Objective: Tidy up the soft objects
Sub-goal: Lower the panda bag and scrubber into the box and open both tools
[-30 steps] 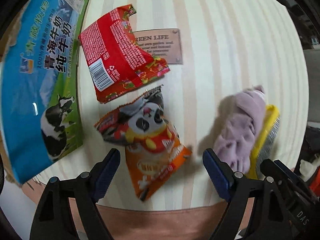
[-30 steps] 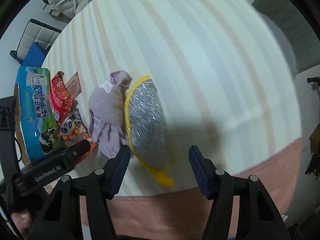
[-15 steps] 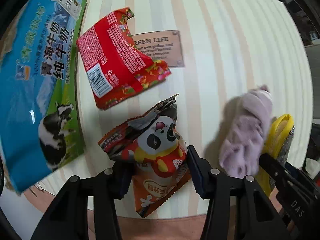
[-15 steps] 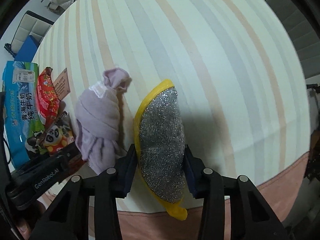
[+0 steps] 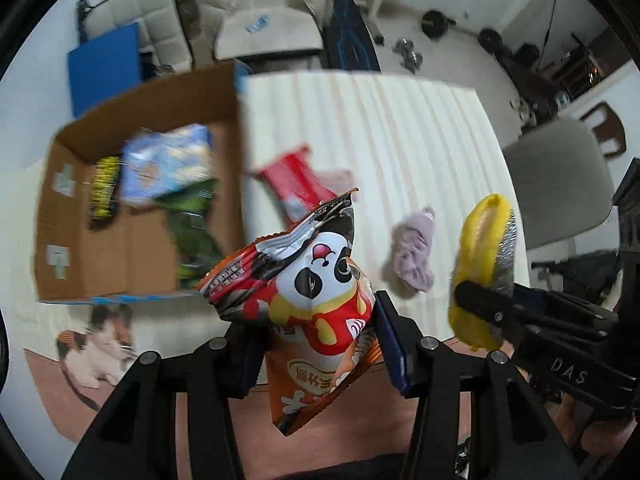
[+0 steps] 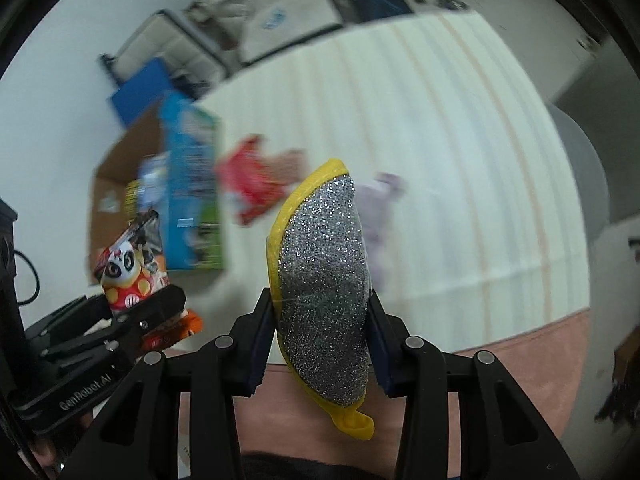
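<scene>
1. Both packets have left the table since the earlier frames: my left hand-held gripper (image 5: 316, 340), then wide open over the panda snack bag (image 5: 308, 296), is now clamped on its middle and holds it in the air, and my right hand-held gripper (image 6: 322, 328) has done the same with the yellow-rimmed glitter pouch (image 6: 324, 292).
2. Taking the cardboard box (image 5: 132, 128) as the landmark: the snack bag hangs just off the box's near right corner, above the table (image 5: 400, 140) edge; the pouch hangs further out on that same side, clear of the box.
3. Left lying on the table are a red packet (image 5: 296, 184), just beside the box's right wall, and a lilac cloth (image 5: 412, 256), further from the box. Inside the box I can make out a blue packet (image 5: 168, 164) and other items, but they are too blurred to name.
4. I judge the step in hand to be carrying both soft things across to the box opening.
5. To do it well I should keep both grips firm, since crinkly film and a squashy pouch can slip. Clearing the box's right wall with the dangling lower end of the snack bag comes before lowering.
6. I would bring one hand-held gripper over the opening at a time, so the two do not knock together.
</scene>
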`<state>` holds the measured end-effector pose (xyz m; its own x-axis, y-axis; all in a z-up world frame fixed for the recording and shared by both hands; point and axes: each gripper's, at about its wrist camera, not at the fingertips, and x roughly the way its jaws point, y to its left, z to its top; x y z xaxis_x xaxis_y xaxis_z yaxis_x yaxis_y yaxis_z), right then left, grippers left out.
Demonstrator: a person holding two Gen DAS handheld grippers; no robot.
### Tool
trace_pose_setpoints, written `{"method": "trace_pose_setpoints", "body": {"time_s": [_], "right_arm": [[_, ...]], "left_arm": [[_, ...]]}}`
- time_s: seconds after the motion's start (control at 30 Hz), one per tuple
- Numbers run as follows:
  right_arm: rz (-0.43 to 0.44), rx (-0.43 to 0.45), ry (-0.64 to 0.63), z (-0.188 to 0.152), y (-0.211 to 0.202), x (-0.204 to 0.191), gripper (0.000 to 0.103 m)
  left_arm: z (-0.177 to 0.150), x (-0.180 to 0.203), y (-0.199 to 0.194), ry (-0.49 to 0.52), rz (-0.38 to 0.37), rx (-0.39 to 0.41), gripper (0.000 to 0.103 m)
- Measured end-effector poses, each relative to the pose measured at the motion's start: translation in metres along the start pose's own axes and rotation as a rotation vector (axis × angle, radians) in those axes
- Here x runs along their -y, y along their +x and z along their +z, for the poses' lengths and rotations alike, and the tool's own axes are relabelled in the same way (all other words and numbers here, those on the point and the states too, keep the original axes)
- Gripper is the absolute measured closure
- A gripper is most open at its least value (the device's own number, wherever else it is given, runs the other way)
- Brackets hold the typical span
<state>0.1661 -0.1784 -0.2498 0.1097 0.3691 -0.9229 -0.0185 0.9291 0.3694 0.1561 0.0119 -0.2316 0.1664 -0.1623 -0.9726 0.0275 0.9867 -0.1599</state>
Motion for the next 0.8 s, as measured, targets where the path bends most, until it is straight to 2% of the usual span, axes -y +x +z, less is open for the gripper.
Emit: {"method": "trace_pose_setpoints", "body": {"time_s": [0.13,0.23,0.37,0.43,0.6,0.8], "right_arm": [[0.073,0.0,-0.103,0.016,0.002,-0.078,0.058],[0.103,-0.013,-0.174,0.028,0.02,-0.138,0.058],[0.12,-0.053,-0.235,0.038,0.057,-0.203,0.058],[0.12,-0.071,-0.258,0.041,0.078,-0.229,0.058],[0.091,-0.111,-0.279,0.046,0.12,-0.261,0.058],[0.028,-0.156,-0.268,0.055,0.177,-0.269,0.058]], "left_arm": [[0.004,-0.06,-0.034,-0.031,0.054,0.045,0.056],[0.008,-0.112,-0.04,-0.069,0.113,0.058,0.056],[0.022,-0.184,-0.036,-0.153,0.12,0.031,0.056],[0.028,-0.206,-0.031,-0.178,0.115,0.014,0.056],[0.043,-0.255,0.003,-0.24,0.011,-0.084,0.056],[0.059,-0.27,0.054,-0.212,-0.065,-0.193,0.056]]}}
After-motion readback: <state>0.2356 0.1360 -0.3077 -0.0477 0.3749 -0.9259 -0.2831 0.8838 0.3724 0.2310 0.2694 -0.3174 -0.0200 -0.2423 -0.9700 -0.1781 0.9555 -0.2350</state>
